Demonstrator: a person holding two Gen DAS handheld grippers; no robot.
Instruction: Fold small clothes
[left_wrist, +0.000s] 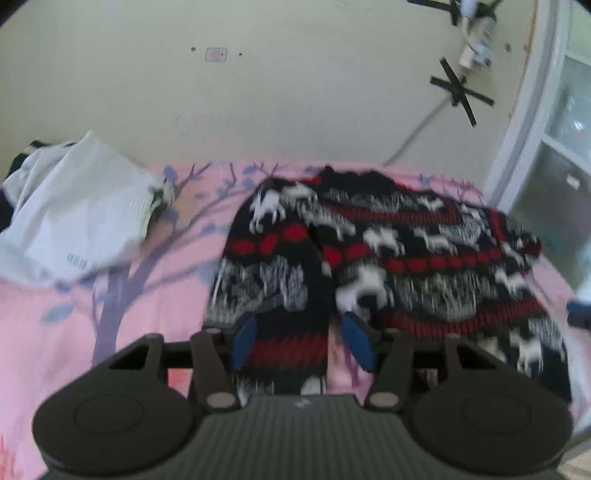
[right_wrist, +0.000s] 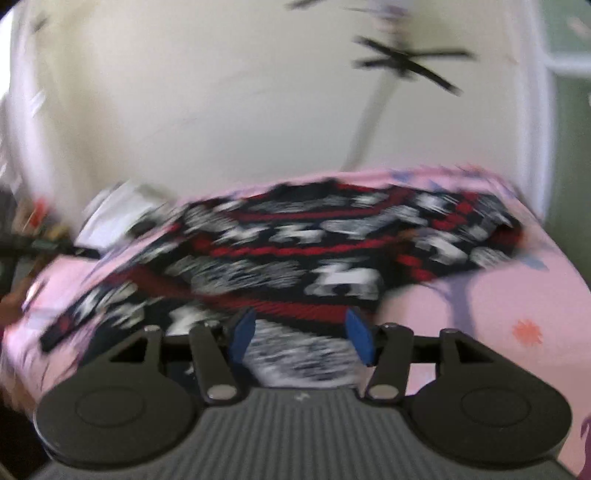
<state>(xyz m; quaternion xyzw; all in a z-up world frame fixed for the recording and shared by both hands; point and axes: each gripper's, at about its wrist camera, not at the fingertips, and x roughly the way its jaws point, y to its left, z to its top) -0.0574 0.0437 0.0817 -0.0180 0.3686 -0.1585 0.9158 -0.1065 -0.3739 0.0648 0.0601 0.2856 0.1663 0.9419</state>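
Observation:
A small knitted sweater (left_wrist: 388, 254), black with red bands and white animal figures, lies spread on a pink sheet (left_wrist: 74, 332) printed with purple trees. My left gripper (left_wrist: 297, 325) is open, its blue fingers (left_wrist: 245, 336) on either side of the sweater's left sleeve near the cuff. In the right wrist view the same sweater (right_wrist: 295, 251) lies across the pink sheet (right_wrist: 498, 295), blurred by motion. My right gripper (right_wrist: 301, 326) is open over the sweater's near hem, with cloth between the blue fingers (right_wrist: 360, 338).
A folded white garment (left_wrist: 77, 210) lies at the far left of the sheet. A pale wall (left_wrist: 277, 92) with black tape crosses and a cable stands behind. A white-framed glass door (left_wrist: 554, 147) is on the right. Dark clutter (right_wrist: 22, 236) sits at the left edge.

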